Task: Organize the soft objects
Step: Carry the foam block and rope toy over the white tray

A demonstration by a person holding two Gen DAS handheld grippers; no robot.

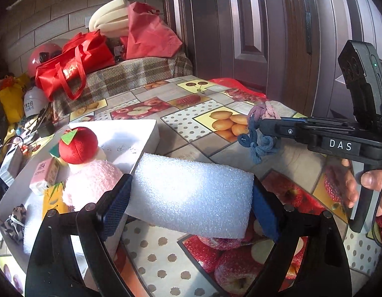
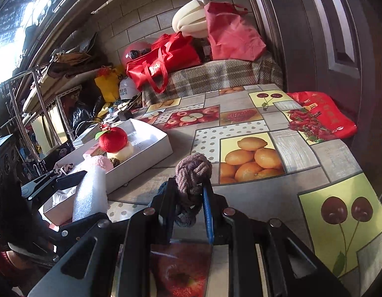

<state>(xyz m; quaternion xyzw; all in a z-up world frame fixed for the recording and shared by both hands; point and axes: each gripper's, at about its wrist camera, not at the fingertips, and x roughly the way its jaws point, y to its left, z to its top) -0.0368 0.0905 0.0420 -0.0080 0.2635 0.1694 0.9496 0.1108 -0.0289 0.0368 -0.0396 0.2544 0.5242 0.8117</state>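
Two grippers are at work over the fruit-print tablecloth (image 2: pixel 314 153): the left gripper (image 1: pixel 191 198) has its jaws spread wide and pressed against the two ends of one white foam block (image 1: pixel 191 195), held in the air just beside the white box (image 1: pixel 131 133), while the right gripper (image 2: pixel 188 212) has its jaws drawn close on one knotted rope toy (image 2: pixel 193 173), mauve on top and blue below, lifted above the cloth. The box holds one red plush apple (image 1: pixel 78 144), one pink fluffy piece (image 1: pixel 91 183), one pink carton (image 1: pixel 46 173) and a leopard-print piece (image 1: pixel 13 222). The foam hides the box's near corner, and the box's other contents are hard to make out.
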